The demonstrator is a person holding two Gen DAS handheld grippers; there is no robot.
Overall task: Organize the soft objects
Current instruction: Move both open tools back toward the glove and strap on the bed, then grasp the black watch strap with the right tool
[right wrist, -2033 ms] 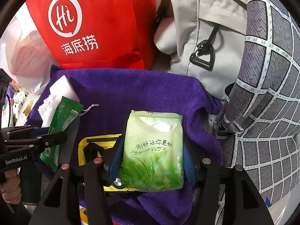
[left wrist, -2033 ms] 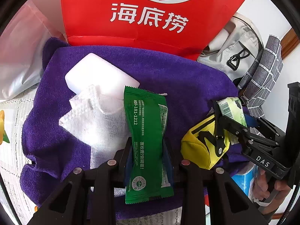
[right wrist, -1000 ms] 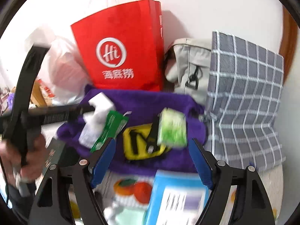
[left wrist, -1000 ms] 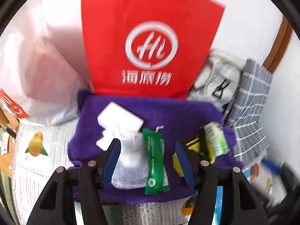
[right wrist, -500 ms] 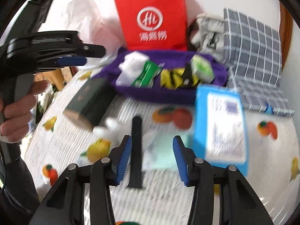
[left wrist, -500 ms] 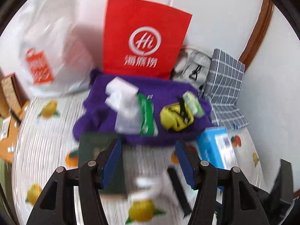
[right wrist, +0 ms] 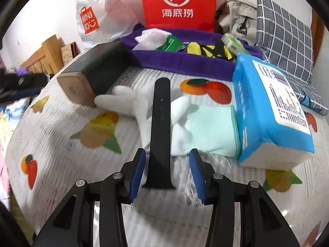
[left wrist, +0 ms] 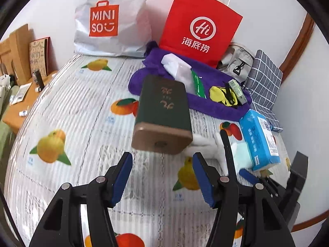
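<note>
A purple towel lies at the back with a white pack, a green packet, a yellow pouch and a pale green tissue pack on it. In front lie a white glove with mint cuff, a black strap, a blue tissue pack and a dark green box. My left gripper is open, just short of the box. My right gripper is open around the strap's near end.
A red paper bag, a white MINISO bag, a grey bag and a checked cloth stand behind the towel. A fruit-print cloth covers the table. A wooden stand is at left.
Both grippers let go of the green packet and the tissue pack on the towel, opened and pulled back toward me. They now hover low over the items in front.
</note>
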